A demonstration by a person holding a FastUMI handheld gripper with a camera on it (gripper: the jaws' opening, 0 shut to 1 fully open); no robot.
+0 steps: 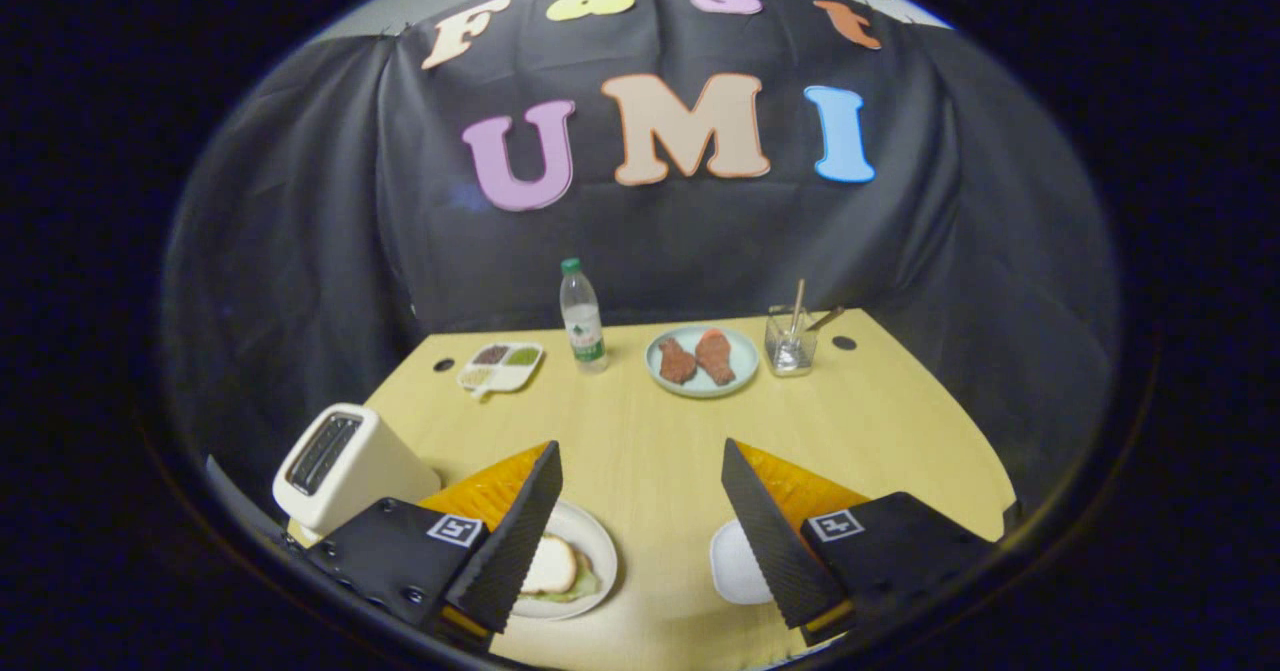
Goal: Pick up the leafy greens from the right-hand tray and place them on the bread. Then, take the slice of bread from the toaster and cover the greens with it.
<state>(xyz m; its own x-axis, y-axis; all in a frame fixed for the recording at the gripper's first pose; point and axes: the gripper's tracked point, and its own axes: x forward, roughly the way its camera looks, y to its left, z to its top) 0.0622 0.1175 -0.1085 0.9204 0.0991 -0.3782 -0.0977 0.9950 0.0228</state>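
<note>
Hand-held gripper (pixel 640 521) seen spread wide above bench (pixel 650 431), nothing held between fingers. Plate (pixel 590 541) found just beside left finger, partly hidden by it; bread slice (pixel 550 563) laid over leafy greens (pixel 585 585), green edge showing beneath. Task judged complete or nearly so. Right-hand tray (pixel 735 561) seen beside right finger, no greens visible on it. Toaster (pixel 345 466) stood left of plate, slot contents not discernible.

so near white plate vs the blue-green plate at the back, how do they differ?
The near white plate, partly behind one finger, holds a bread slice over leafy greens; the blue-green plate, well beyond the open gripper, holds two reddish-brown food pieces. The near one sits by the toaster; the far one between a water bottle and a glass. Both round, flat on the table.
</note>
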